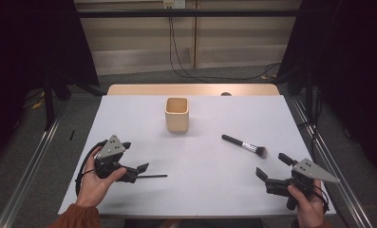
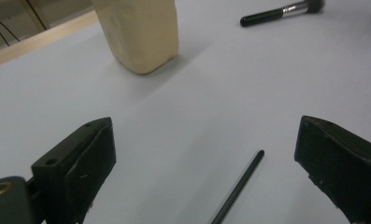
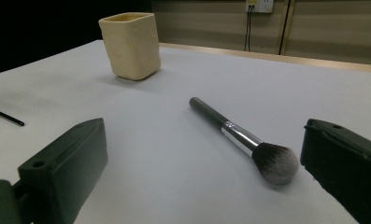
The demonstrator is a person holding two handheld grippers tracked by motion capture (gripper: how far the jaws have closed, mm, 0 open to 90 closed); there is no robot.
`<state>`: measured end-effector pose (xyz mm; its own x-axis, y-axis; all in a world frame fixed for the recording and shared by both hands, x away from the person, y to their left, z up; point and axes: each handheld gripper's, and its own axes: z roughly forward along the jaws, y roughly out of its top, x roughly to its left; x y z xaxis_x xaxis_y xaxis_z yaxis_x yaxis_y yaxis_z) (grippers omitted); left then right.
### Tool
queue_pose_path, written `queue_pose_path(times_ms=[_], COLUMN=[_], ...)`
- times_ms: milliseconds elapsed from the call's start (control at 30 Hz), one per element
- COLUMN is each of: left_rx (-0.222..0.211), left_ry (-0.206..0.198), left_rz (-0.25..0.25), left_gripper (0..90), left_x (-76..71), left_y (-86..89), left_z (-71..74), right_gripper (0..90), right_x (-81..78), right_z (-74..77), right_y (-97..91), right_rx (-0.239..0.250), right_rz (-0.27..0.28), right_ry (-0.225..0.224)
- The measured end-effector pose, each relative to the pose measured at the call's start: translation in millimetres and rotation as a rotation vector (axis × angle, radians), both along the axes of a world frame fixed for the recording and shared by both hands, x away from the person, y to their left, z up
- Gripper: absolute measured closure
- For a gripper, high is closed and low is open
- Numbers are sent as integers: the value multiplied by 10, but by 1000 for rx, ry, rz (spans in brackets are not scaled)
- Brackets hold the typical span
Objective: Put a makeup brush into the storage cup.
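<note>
A cream square cup (image 1: 176, 114) stands upright at the table's middle back, also seen in the left gripper view (image 2: 139, 32) and the right gripper view (image 3: 131, 44). A makeup brush (image 1: 244, 145) with a black handle and dark bristles lies flat right of centre; its bristles (image 3: 276, 162) point toward my right gripper (image 3: 202, 163). That right gripper (image 1: 273, 165) is open just short of the brush. A thin black stick (image 1: 153, 176) lies on the table; its near end runs between the open jaws of my left gripper (image 1: 135, 157). The stick (image 2: 241, 179) touches neither jaw of the left gripper (image 2: 202, 158).
The white table top (image 1: 195, 190) has a wooden strip (image 1: 193, 89) along its far edge. Cables (image 1: 176, 57) hang down the wall behind. Metal rails (image 1: 29, 166) run along the floor on both sides of the table.
</note>
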<state>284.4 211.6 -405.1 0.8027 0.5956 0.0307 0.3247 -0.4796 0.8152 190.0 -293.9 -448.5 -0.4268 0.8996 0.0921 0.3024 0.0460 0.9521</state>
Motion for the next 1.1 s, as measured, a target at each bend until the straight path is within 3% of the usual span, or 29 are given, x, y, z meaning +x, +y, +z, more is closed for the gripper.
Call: queue_pose_path(times_ms=[100,200,433,467,533,633,733,900,1100], left_rx=[66,109,171,204,253,270,342,405,446], left_ry=[13,18,111,133,140,170,182,254,275], left_rz=[-30,-22,-70,-84,-95,-102,-94,-143,-164], left_gripper=[69,69,70,72,72,72,72,70,62], left_x=[27,48,89,102,122,159,190,205,216], left_y=[-15,-27,-52,-57,-59,-48,-36,-53,-84], left_z=[26,28,-13,-9,-3,-5,-43,-142,-192], right_gripper=[5,5,5,5,5,5,5,5,5], right_x=[1,2,3,5,6,8,8,9,11], right_z=[0,0,-1,-3,-4,-3,-4,-5,-7], right_y=[1,1,1,1,1,3,5,3,12], right_rx=[-2,-1,-2,-3,-4,-4,-4,-5,-7], right_rz=[0,0,2,3,4,4,4,4,7], right_ry=[0,1,2,3,3,3,5,6,10])
